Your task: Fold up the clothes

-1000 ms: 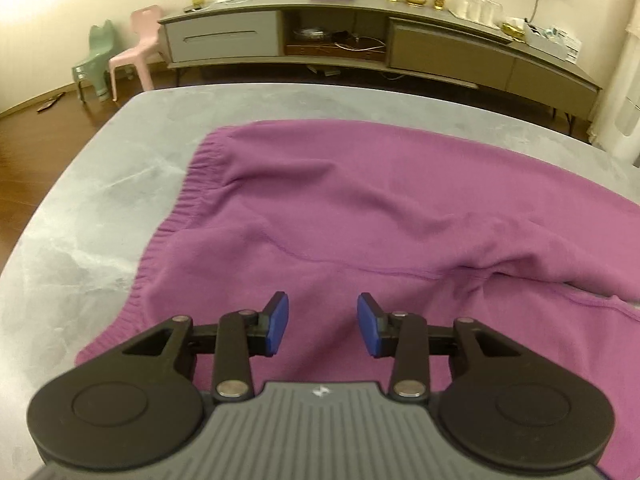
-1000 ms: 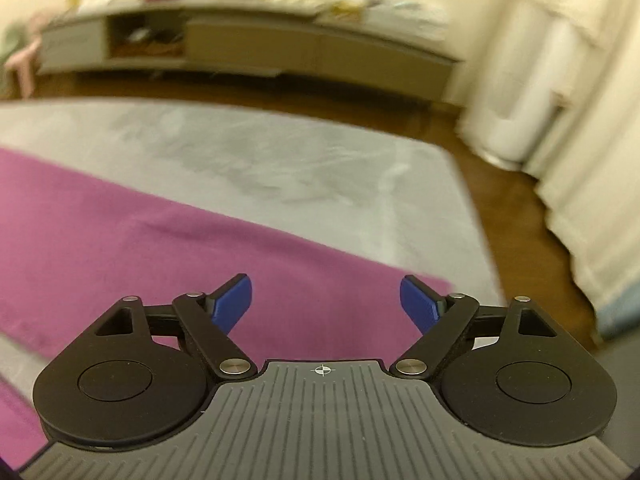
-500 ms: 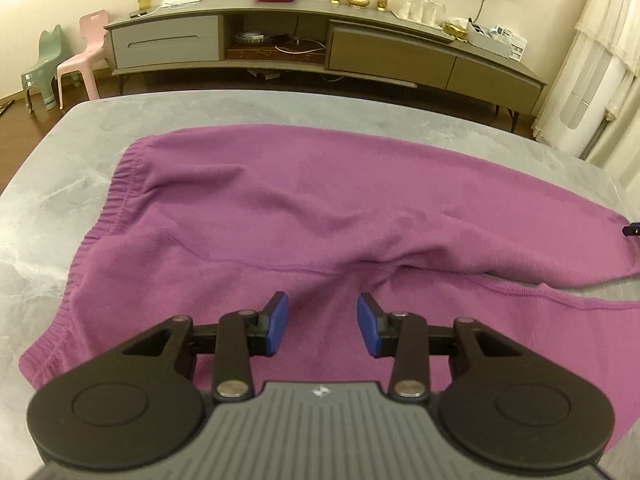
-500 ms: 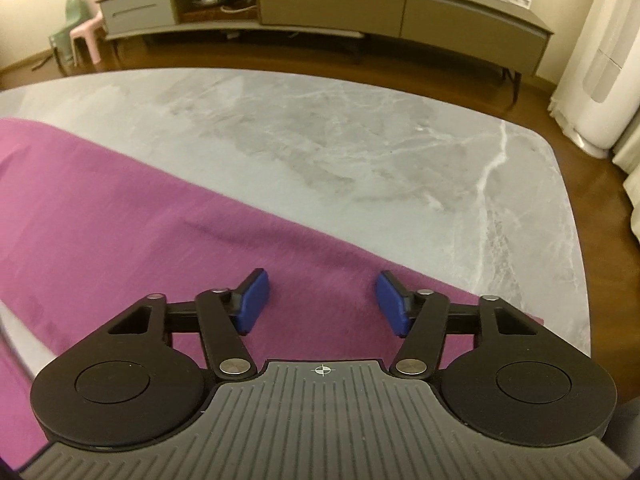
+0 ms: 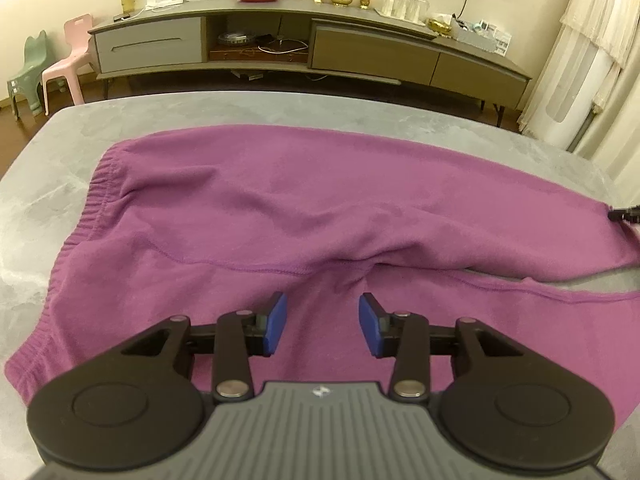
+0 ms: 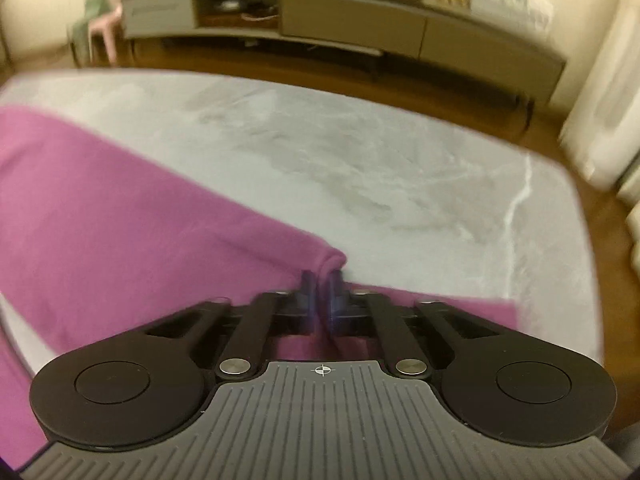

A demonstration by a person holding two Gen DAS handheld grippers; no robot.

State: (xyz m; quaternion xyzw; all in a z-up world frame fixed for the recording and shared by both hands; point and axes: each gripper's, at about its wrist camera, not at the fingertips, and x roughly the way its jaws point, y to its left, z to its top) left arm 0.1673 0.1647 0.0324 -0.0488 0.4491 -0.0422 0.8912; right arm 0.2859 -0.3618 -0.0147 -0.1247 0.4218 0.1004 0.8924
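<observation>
Purple sweatpants lie spread on a grey marble table, waistband at the left, legs running to the right. My left gripper hovers open just above the crotch area, nothing between its blue pads. In the right wrist view, my right gripper is shut on a pinched fold of the purple sweatpants near the end of the far leg. The tip of the right gripper shows at the right edge of the left wrist view, at the leg's end.
Bare marble table stretches beyond the pants to the far and right edges. Behind it stands a long low cabinet with dishes on top. Two small plastic chairs sit at far left; a curtain hangs at right.
The right gripper has gone from open to shut, pinching the leg end of the pants. The left gripper has stayed open and shifted slightly over the crotch.
</observation>
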